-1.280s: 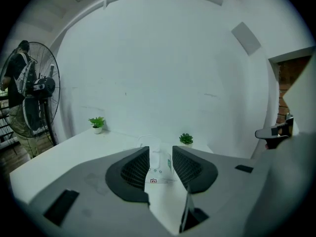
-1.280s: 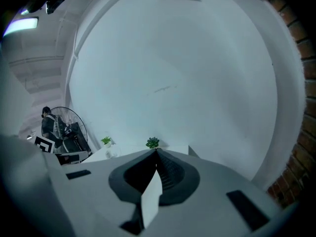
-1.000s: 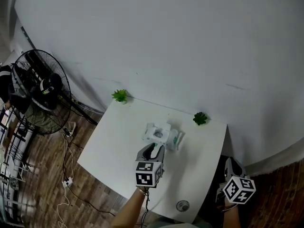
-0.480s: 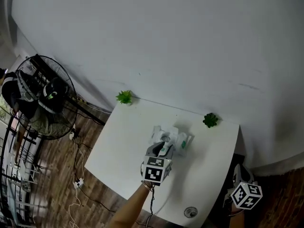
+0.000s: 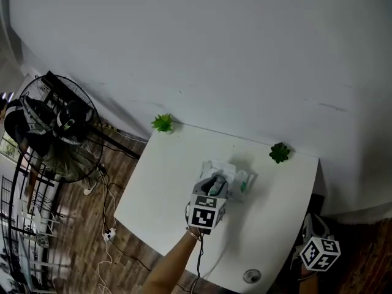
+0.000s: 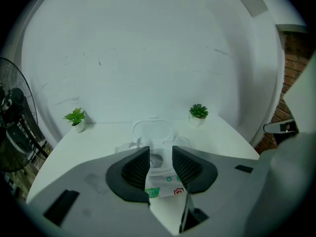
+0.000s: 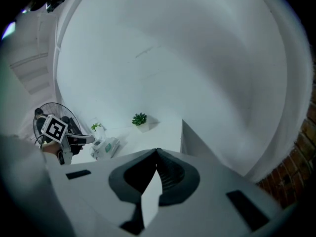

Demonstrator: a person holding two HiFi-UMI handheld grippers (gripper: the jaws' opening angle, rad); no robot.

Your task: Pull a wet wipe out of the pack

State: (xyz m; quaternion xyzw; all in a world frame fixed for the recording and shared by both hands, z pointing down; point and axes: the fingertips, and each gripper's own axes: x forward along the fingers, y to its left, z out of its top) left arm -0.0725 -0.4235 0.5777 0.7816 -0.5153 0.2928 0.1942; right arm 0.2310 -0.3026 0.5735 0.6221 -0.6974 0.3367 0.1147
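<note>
The wet wipes pack (image 5: 234,176) lies in the middle of the white table (image 5: 165,182), its clear lid (image 6: 153,130) flipped open toward the wall. My left gripper (image 5: 215,182) hovers right over the pack's near half. In the left gripper view, its jaws (image 6: 160,165) stand a little apart, and through the gap show the pack's opening and printed label (image 6: 165,184). Whether the pads touch a wipe is not visible. My right gripper (image 5: 311,226) hangs off the table's right side, well away from the pack. It is shut (image 7: 157,153) on nothing.
Two small potted plants (image 5: 162,124) (image 5: 280,152) stand at the table's back edge against the white wall. A small round object (image 5: 252,276) lies near the front edge. A standing fan (image 5: 55,133) and cables are on the wooden floor to the left.
My left gripper has moved forward over the pack. The right gripper has sunk lower beside the table. The head view has shifted.
</note>
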